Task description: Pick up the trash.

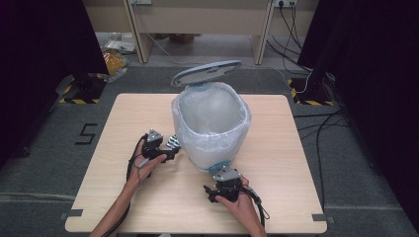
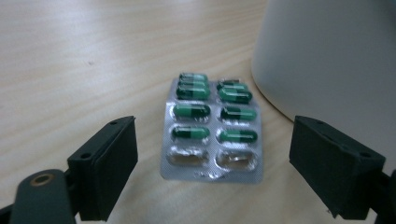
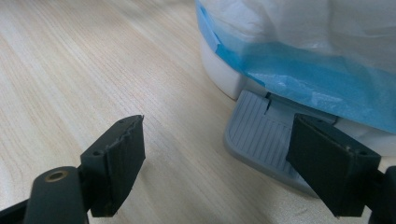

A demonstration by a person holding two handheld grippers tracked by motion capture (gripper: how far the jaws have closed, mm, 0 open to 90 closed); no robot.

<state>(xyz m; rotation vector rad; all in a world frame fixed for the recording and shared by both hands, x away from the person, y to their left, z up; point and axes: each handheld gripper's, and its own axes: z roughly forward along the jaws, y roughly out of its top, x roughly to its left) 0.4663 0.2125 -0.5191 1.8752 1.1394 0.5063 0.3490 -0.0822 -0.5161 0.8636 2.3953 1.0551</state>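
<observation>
A: Item one, left gripper (image 1: 170, 148): jaws apart, holding nothing. Blister pack (image 2: 212, 128) lies flat on the table (image 1: 276, 163) between them, untouched, just beside the bin (image 1: 211, 123).

B: Risk?

A: Likely a slip. The foil is thin, crinkled and flat to smooth wood; pads may skate over it or nudge it against the bin wall.

B: Item two?

A: Bin: white, rounded, glossy, thin translucent liner, lid (image 1: 206, 72) up.

B: Item three?

A: Right gripper (image 1: 213, 189): jaws wide, empty, at the ribbed grey pedal (image 3: 261, 135). Easing off could drop the lid.

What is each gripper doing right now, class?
Left gripper: open, pill pack lying between its jaws, not gripped.
Right gripper: open, holding nothing, beside the bin's pedal.
</observation>
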